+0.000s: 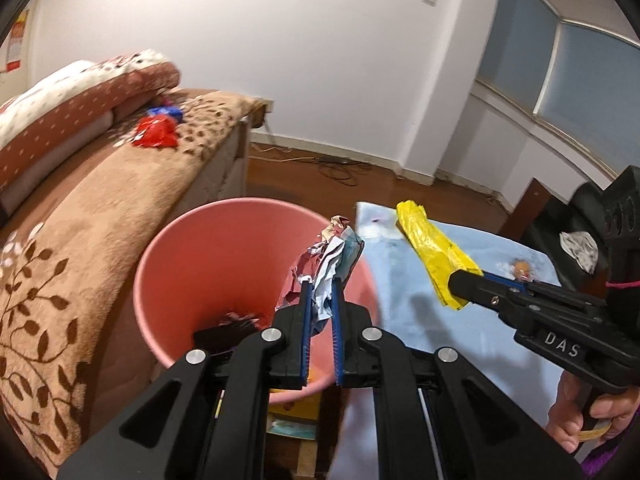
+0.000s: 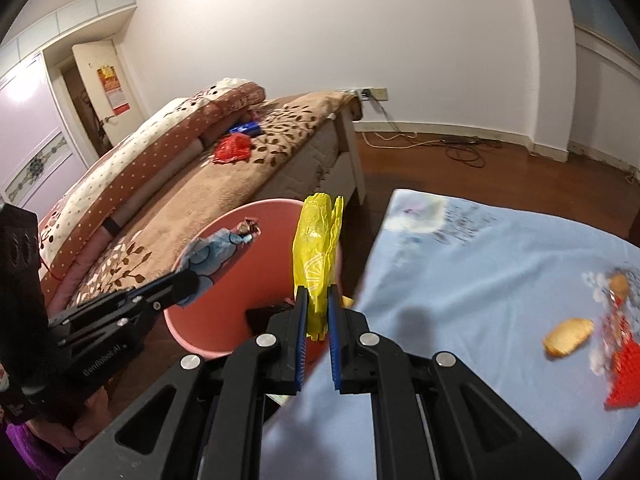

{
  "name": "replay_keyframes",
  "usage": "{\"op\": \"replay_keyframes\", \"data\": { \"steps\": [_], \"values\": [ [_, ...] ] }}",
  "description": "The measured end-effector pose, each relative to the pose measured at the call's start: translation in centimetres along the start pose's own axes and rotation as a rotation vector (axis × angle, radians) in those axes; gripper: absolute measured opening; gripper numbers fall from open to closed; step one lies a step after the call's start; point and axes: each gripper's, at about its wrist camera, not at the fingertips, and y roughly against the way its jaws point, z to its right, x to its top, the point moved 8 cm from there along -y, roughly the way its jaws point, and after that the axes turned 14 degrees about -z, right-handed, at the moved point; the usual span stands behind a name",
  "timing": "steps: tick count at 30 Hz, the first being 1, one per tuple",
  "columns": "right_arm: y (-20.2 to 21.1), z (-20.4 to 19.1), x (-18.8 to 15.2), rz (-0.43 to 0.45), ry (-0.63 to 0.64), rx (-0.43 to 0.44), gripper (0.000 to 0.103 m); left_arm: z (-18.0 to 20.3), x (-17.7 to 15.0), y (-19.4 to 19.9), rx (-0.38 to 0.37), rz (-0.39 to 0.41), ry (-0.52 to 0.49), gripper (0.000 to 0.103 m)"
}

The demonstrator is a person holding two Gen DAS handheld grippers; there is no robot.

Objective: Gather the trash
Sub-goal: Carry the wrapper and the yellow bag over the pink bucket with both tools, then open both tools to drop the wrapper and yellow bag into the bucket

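A pink bin (image 1: 224, 264) (image 2: 240, 280) stands between the bed and a table under a light blue cloth (image 1: 420, 300) (image 2: 460, 280). My left gripper (image 1: 322, 280) (image 2: 188, 284) is shut on a crumpled pale-blue and red wrapper (image 1: 332, 256) (image 2: 218, 250), held over the bin's right rim. My right gripper (image 2: 318, 292) (image 1: 454, 280) is shut on a yellow plastic wrapper (image 2: 316, 248) (image 1: 436, 252), which hangs at the bin's edge beside the cloth. Something dark lies in the bin's bottom (image 1: 232, 324).
A bed with a brown leaf-pattern blanket (image 1: 100, 216) (image 2: 240, 184) carries a red wrapper (image 1: 156, 132) (image 2: 232, 148) and a blue packet (image 1: 166, 112) (image 2: 246, 128). On the cloth lie a yellowish peel (image 2: 568, 336) and red scraps (image 2: 624, 372). Cables (image 2: 460, 152) trail on the wooden floor.
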Motion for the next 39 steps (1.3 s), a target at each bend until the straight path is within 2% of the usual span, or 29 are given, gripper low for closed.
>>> {"op": "replay_keyframes", "data": {
  "steps": [14,26,27,29,30,31,34,39],
  "values": [
    [-5.9,-4.0,1.9,-0.088,0.040,0.069,0.010,-5.0,-0.9,-2.5,0.086,-0.059,0.102,0.009],
    [-7.8,-5.7,2.1,-0.115,0.076,0.079,0.012,-6.6,-1.2,-2.7,0.106,-0.061,0.153,0.009],
    [-7.8,-5.7,2.1,-0.113,0.076,0.081,0.012,-6.6,-1.2,-2.7,0.106,-0.062,0.155,0.010],
    [-7.7,-5.8,2.2,-0.108,0.079,0.092,0.015,-6.7,-1.2,-2.7,0.110,-0.064,0.154,0.022],
    [-7.6,-5.8,2.2,-0.105,0.081,0.097,0.016,-6.7,-1.2,-2.6,0.115,-0.061,0.153,0.034],
    [-7.5,-5.8,2.3,-0.100,0.083,0.098,0.018,-6.7,-1.1,-2.4,0.117,-0.054,0.154,0.040],
    [-7.1,-5.7,2.3,-0.090,0.088,0.095,0.030,-6.5,-0.9,-2.1,0.110,-0.042,0.152,0.041],
    [-6.4,-5.4,2.2,-0.073,0.091,0.087,0.031,-6.4,-0.7,-1.8,0.111,-0.038,0.152,0.042]
  ]
}}
